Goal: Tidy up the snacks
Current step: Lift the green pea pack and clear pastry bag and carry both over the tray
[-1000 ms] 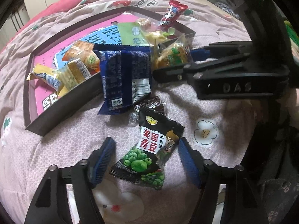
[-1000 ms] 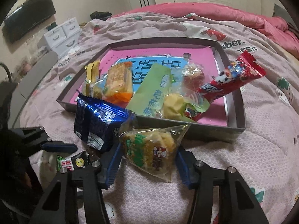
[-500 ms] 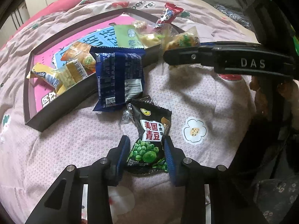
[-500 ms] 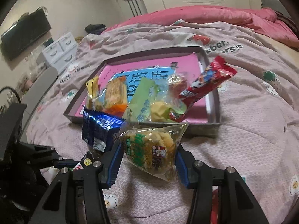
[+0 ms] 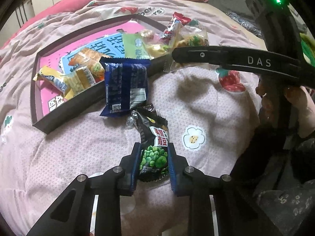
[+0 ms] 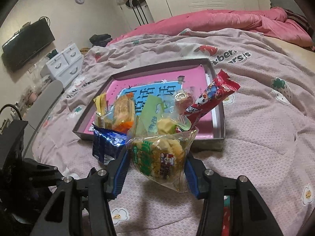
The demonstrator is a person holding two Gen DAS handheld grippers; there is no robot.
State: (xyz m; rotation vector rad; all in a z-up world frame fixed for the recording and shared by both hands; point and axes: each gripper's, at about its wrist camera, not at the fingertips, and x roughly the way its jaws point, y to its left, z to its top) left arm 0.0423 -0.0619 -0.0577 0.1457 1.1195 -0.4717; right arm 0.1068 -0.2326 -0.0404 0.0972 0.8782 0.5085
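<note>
Left wrist view: at lower centre the left gripper [image 5: 153, 164] is clamped on a black green-pea packet [image 5: 153, 147], whose top rests on the pink bedspread [image 5: 69, 153]. Above it a blue packet [image 5: 126, 86] leans over the near wall of the tray [image 5: 65, 114] in the upper left, which holds several snacks. The right gripper [image 5: 194, 54] reaches in from the right.

Right wrist view: at lower centre the right gripper [image 6: 156, 167] grips a clear cracker bag [image 6: 159, 159], raised just in front of the tray [image 6: 219, 129]. A red wrapper [image 6: 210, 100] lies across the tray's right wall.
</note>
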